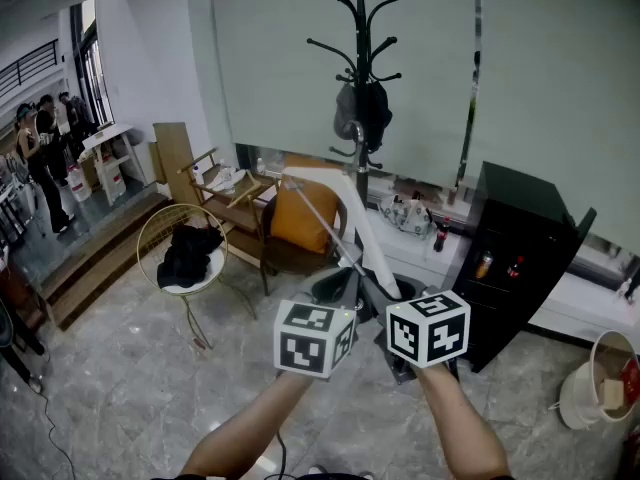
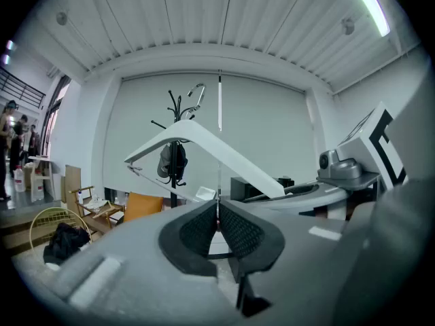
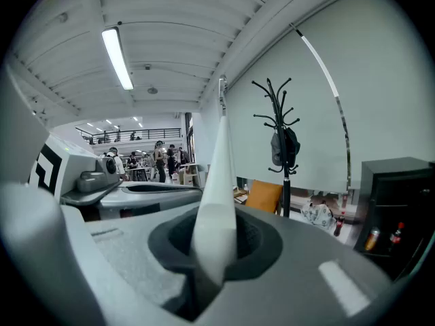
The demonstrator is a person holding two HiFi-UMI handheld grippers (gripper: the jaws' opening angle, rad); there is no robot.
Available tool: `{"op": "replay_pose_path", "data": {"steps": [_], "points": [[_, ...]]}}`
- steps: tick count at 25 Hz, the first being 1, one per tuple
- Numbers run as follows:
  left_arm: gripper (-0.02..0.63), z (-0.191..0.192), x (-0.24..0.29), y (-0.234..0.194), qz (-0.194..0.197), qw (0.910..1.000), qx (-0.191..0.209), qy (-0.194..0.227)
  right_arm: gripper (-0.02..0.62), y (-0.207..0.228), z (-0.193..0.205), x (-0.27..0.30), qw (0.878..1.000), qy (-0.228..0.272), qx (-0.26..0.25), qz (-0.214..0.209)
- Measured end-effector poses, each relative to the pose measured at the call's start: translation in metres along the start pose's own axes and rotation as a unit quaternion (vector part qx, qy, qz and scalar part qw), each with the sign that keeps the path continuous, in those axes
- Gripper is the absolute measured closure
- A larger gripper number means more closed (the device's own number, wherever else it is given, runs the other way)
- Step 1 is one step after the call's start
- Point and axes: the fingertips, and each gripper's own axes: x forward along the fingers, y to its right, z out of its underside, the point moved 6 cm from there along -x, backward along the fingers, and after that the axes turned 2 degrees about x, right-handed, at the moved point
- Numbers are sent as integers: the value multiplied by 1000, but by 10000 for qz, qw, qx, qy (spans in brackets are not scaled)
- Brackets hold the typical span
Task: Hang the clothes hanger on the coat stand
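My right gripper (image 3: pixel 214 243) has its jaws clamped on one end of the white clothes hanger (image 1: pixel 348 206). My left gripper (image 2: pixel 218 212), just beside it, has its pads pressed together on the hanger's thin lower bar. Each gripper carries a cube of black-and-white square markers, and these bear no letters. I hold the hanger up in front of me, tilted away, with its metal hook (image 1: pixel 355 133) at the far top, not yet on a peg. Past it on the marble floor are a round wire chair (image 1: pixel 160 230) heaped with dark cloth, a wooden chair with an orange cushion (image 1: pixel 300 218) and a black cabinet (image 1: pixel 520 248). A dark bottle (image 1: pixel 441 236) has a red label too small to read. Farthest, the black coat stand (image 1: pixel 360 28) rises against a pale blind with a dark bag (image 1: pixel 362 108) hanging from it.
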Motion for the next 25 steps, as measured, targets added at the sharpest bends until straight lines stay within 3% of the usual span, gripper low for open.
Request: {"op": "replay_pose_path", "data": {"steps": [25], "points": [[594,-2,-20,-55,276,9996,-38,54,545,-31,-14,35,9994,85,256,237]]}}
